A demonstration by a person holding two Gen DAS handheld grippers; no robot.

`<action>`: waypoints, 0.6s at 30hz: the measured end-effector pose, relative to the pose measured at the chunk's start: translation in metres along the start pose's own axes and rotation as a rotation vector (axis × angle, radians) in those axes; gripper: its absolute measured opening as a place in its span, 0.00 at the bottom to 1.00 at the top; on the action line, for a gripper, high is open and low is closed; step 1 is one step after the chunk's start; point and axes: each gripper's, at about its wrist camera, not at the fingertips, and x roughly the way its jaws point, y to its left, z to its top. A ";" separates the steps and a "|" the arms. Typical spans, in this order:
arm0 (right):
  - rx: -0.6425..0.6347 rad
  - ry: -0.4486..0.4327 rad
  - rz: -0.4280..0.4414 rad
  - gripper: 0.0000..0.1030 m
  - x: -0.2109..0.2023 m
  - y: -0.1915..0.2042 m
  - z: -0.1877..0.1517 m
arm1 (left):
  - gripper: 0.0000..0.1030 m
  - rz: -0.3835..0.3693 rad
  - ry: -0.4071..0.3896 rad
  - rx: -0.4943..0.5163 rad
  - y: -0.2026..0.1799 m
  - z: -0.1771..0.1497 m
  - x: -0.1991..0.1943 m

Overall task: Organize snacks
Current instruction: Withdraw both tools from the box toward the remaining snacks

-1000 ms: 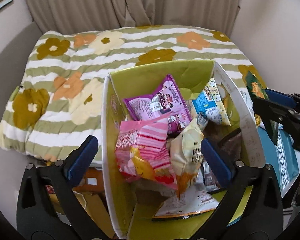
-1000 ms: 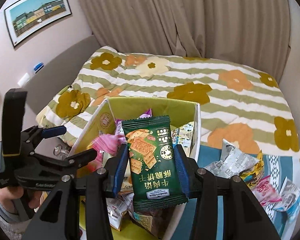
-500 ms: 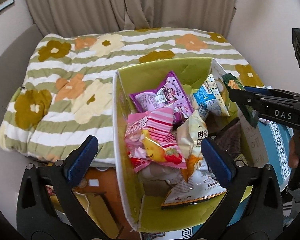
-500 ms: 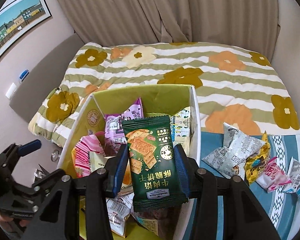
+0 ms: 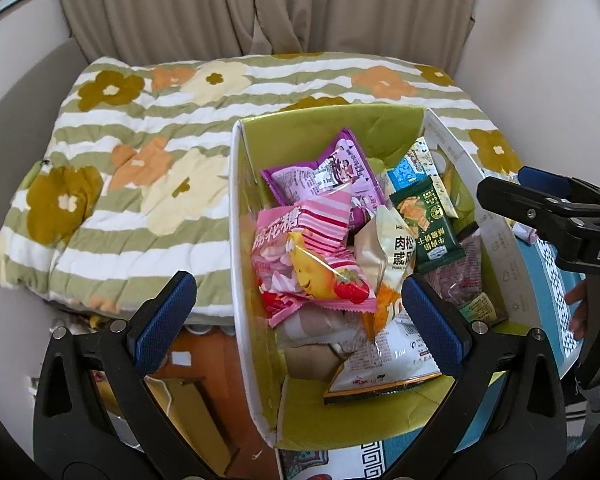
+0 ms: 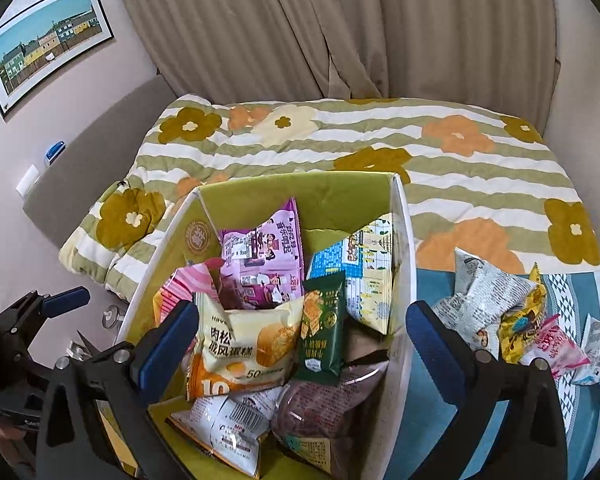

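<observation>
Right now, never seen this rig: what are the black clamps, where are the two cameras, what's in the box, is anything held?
No robot here: a person holds one hand-squeezed black clamp with blue pads in each hand, and a fisheye camera on each looks along its fingers. The left gripper view looks into the white cardboard box with green lining from its left; the right gripper view looks in from the other side. Both stand open and empty. The right one's jaws have just been opening, and the dark green cracker packet lies loose in the box among a purple packet, a pink striped bag and a cream cake bag. More loose packets wait on the blue patterned cloth, beside the floral striped quilt.
</observation>
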 end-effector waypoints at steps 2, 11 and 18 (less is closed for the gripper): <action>-0.005 -0.012 0.001 1.00 -0.007 0.002 -0.001 | 0.99 0.013 -0.016 -0.003 -0.003 0.000 -0.008; -0.010 -0.045 0.039 1.00 -0.050 -0.013 -0.008 | 0.99 0.055 -0.092 -0.030 -0.041 -0.003 -0.046; -0.019 -0.069 0.033 1.00 -0.093 -0.052 -0.022 | 0.99 0.056 -0.140 -0.050 -0.095 -0.010 -0.070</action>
